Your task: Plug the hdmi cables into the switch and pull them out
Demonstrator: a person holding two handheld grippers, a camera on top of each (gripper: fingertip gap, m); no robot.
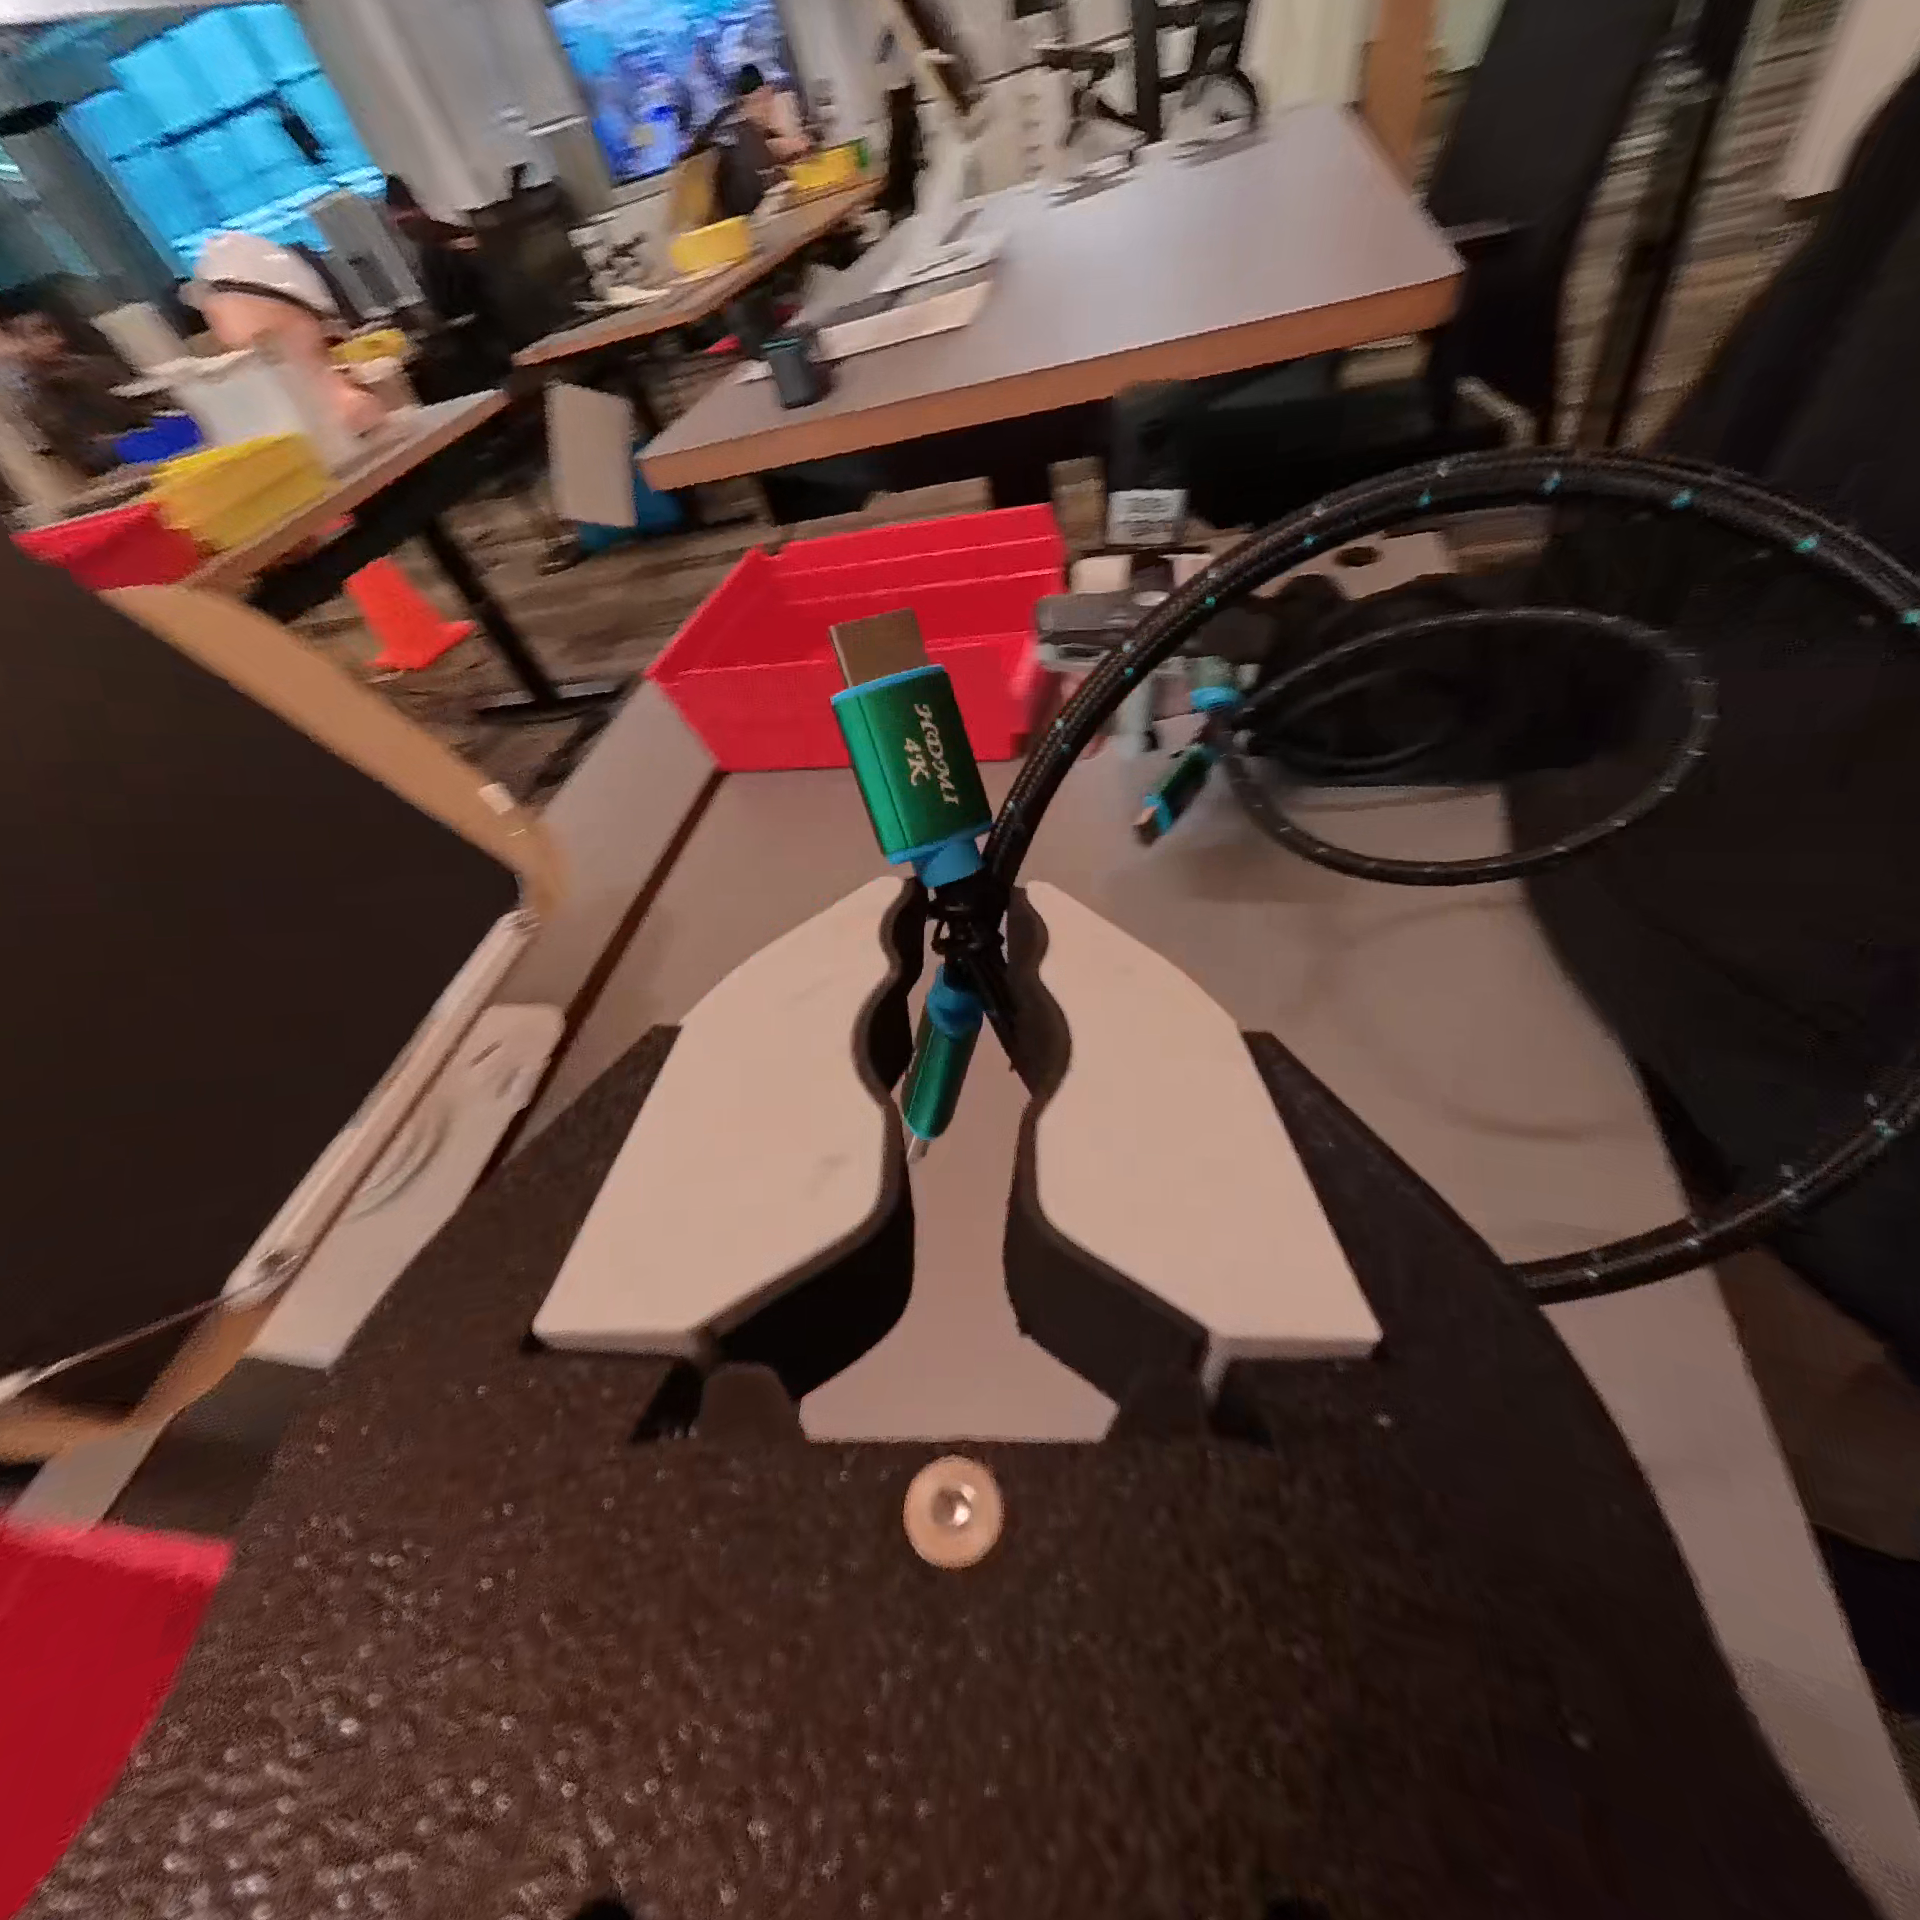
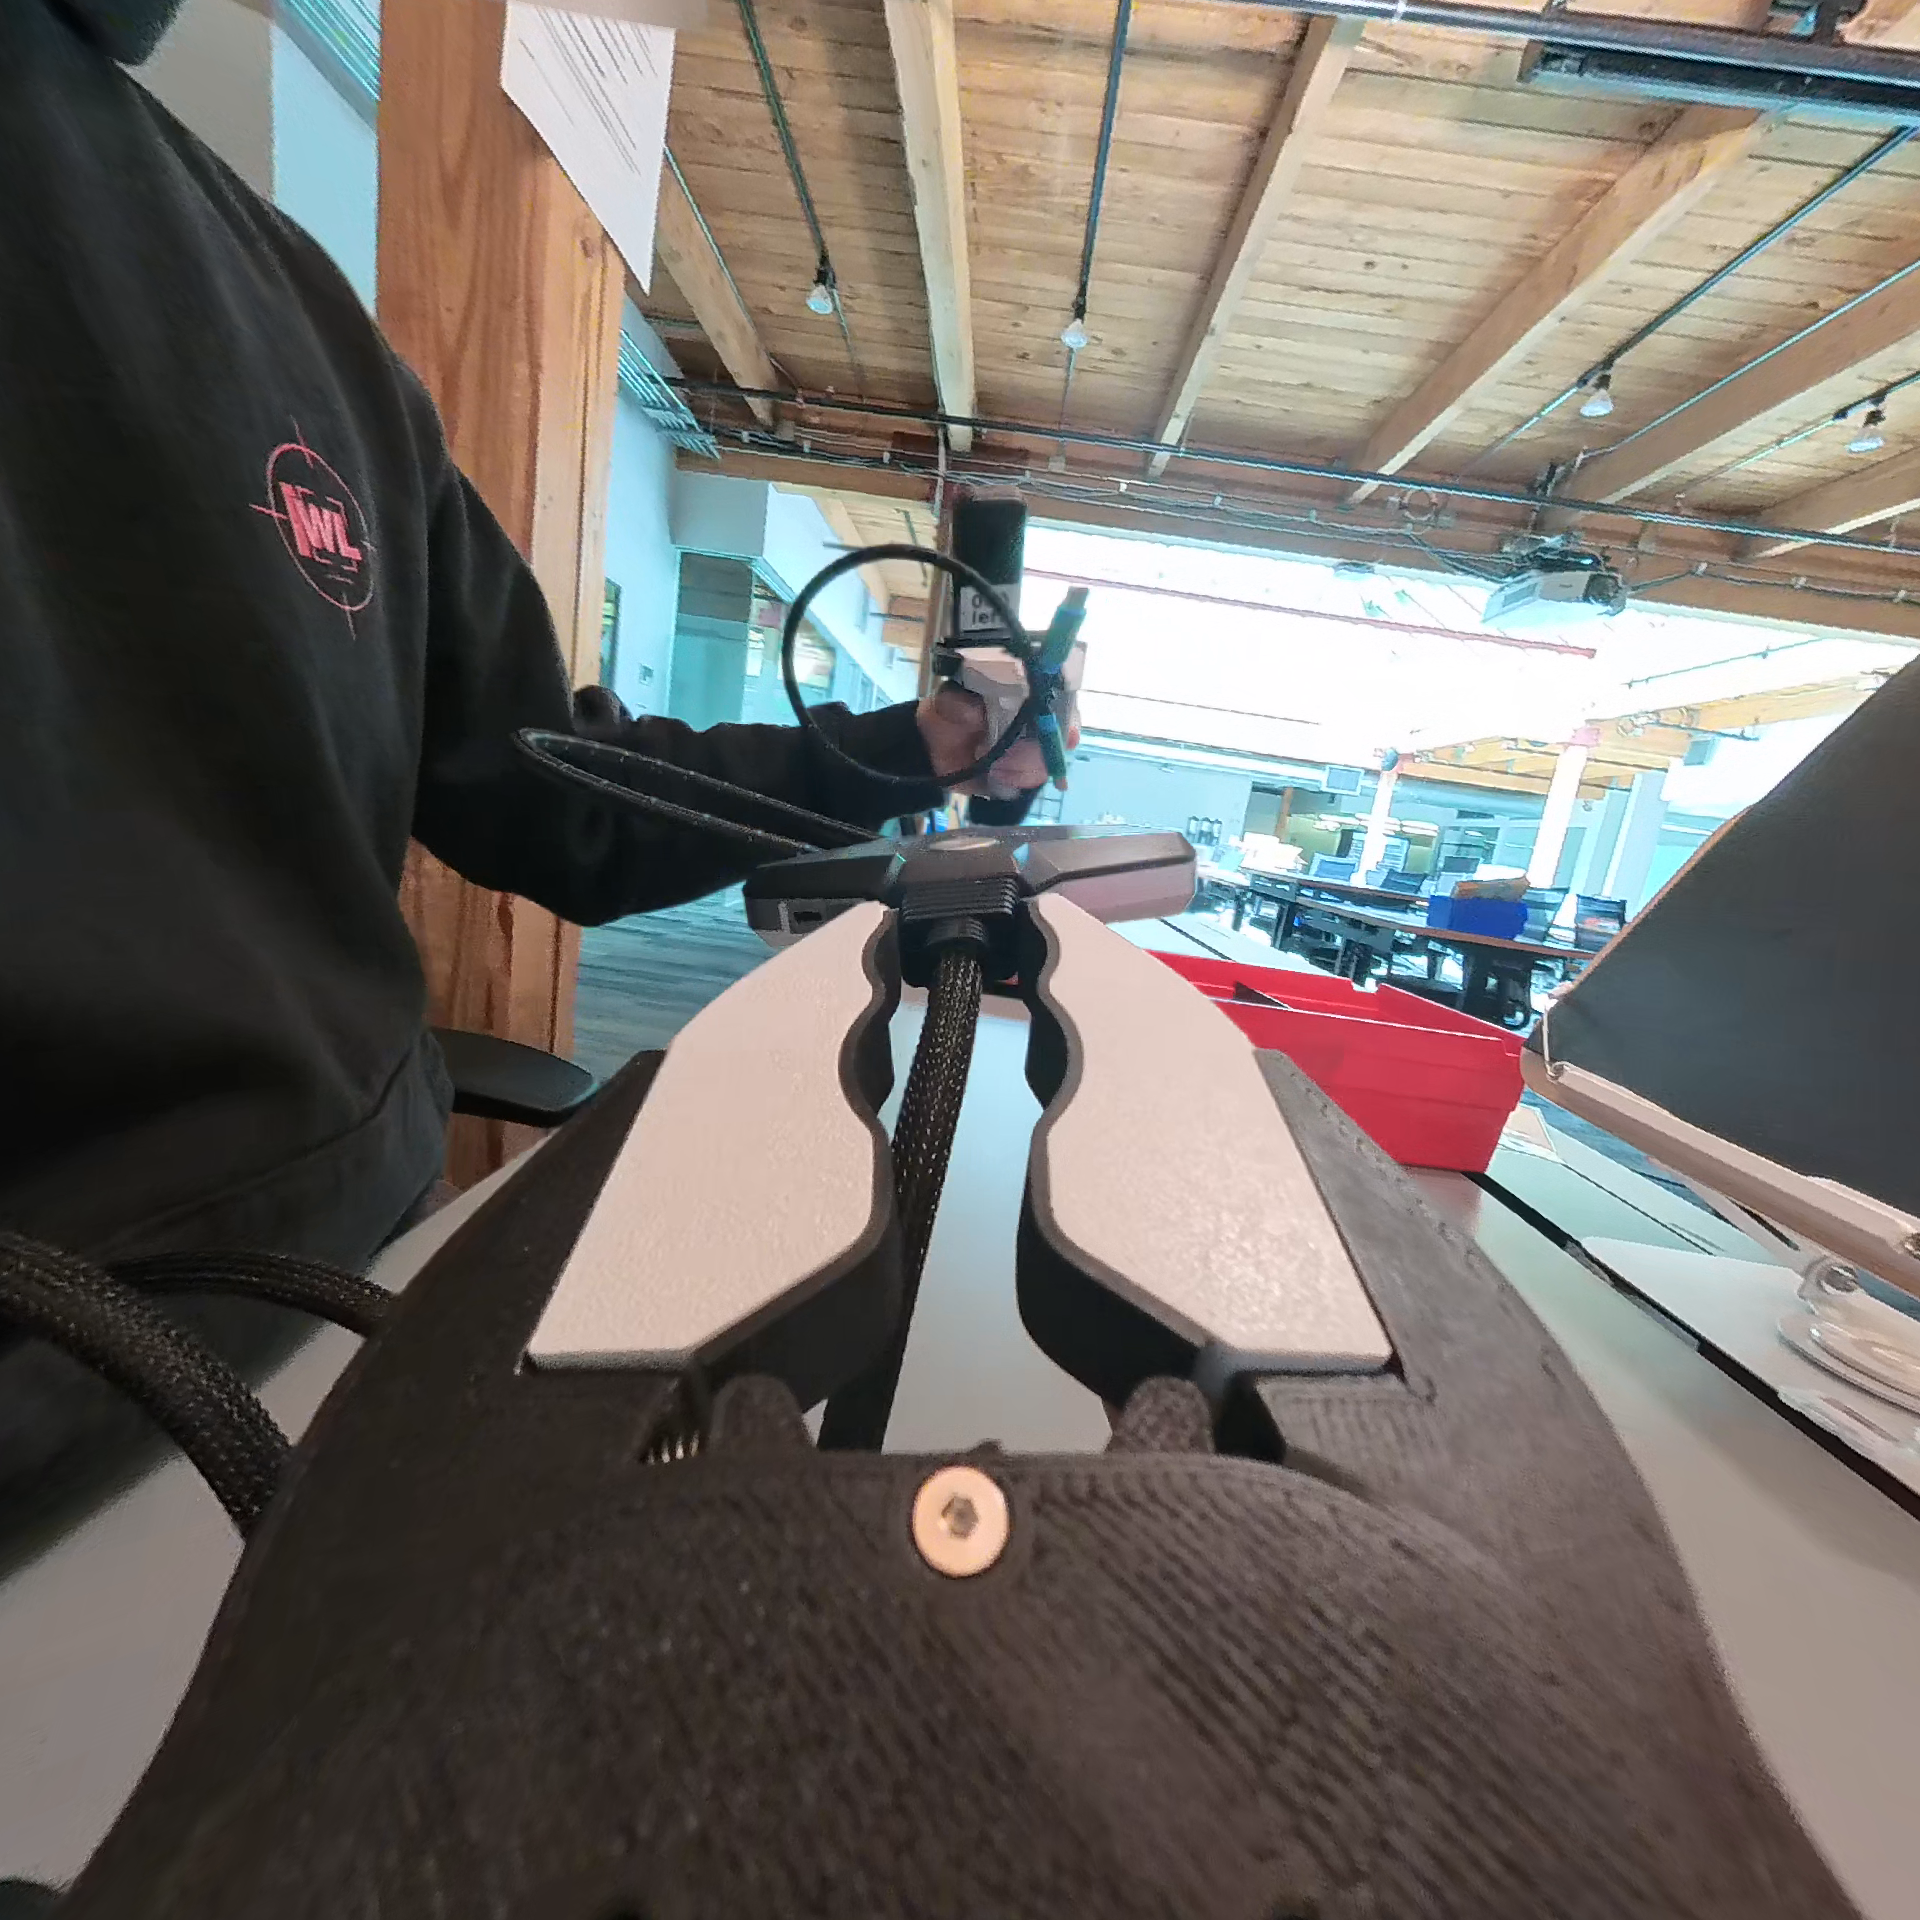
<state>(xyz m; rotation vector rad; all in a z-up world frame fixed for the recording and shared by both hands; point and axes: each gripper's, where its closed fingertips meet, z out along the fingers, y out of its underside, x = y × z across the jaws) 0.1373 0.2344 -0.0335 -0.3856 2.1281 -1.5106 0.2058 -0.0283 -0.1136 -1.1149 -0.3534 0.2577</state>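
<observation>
In the left wrist view my left gripper is shut on a black braided hdmi cable just below its green plug, which points up and away. A second green plug hangs down between the fingers. The cable loops off to the right. In the right wrist view my right gripper is shut on the black braided cable where it enters the dark grey switch, holding the switch level above the table. The left gripper shows beyond it, raised, a little apart from the switch.
A red bin stands at the table's far edge, also seen in the right wrist view. More coiled cable with a green plug lies at the right. A dark tilted panel stands at the left. The person's black sweater is close by.
</observation>
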